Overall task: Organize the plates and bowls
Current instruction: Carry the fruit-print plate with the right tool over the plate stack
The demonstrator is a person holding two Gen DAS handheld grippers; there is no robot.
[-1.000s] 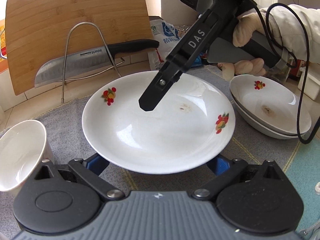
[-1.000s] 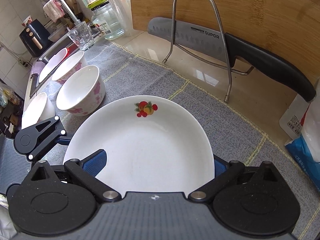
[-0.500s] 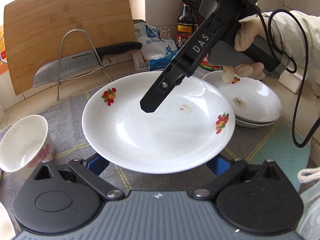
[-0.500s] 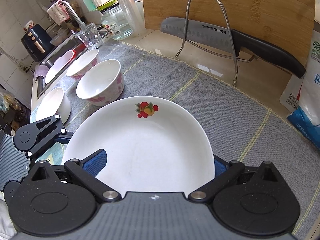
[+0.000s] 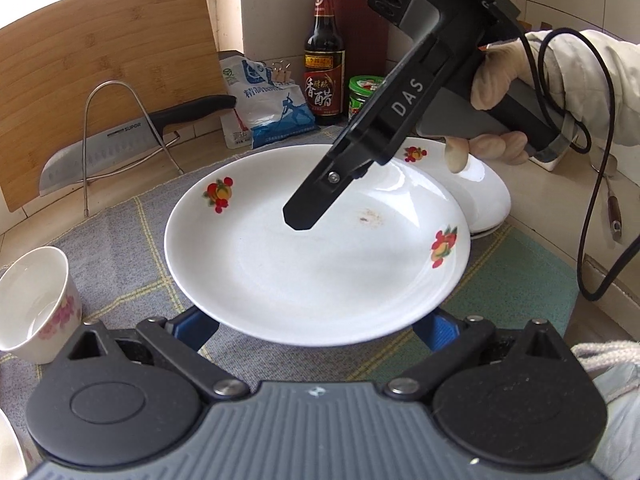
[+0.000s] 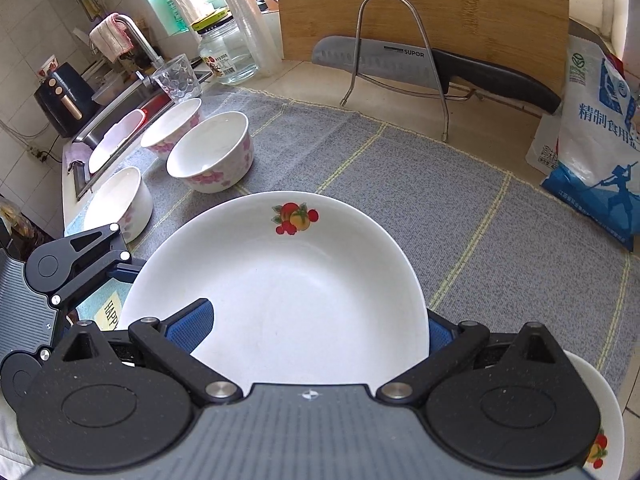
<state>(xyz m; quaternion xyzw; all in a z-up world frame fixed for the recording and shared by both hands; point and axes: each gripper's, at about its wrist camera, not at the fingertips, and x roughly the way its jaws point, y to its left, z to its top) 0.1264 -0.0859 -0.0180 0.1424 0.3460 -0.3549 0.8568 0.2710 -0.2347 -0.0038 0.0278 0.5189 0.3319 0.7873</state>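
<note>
A white plate with fruit prints (image 5: 304,264) is held above the grey mat by both grippers. My left gripper (image 5: 316,326) is shut on its near rim, blue pads under the edge. My right gripper (image 6: 316,326) is shut on the opposite rim; it shows in the left wrist view (image 5: 304,216) reaching down over the plate (image 6: 288,288). A stack of like plates (image 5: 480,184) lies just behind and to the right, partly under the held plate. Several white bowls with pink flowers (image 6: 212,152) stand to the left on the mat; one also shows in the left wrist view (image 5: 36,304).
A bamboo cutting board (image 5: 100,92) and a knife (image 5: 132,136) on a wire rack (image 5: 120,136) stand at the back. A salt bag (image 5: 264,108), vinegar bottle (image 5: 324,56) and jar (image 5: 362,96) stand behind the plates. The sink (image 6: 116,120) lies far left.
Both grippers have carried the plate to the right, toward the plate stack. The stack now sits partly under the held plate's far rim; the bowls have fallen further left.
</note>
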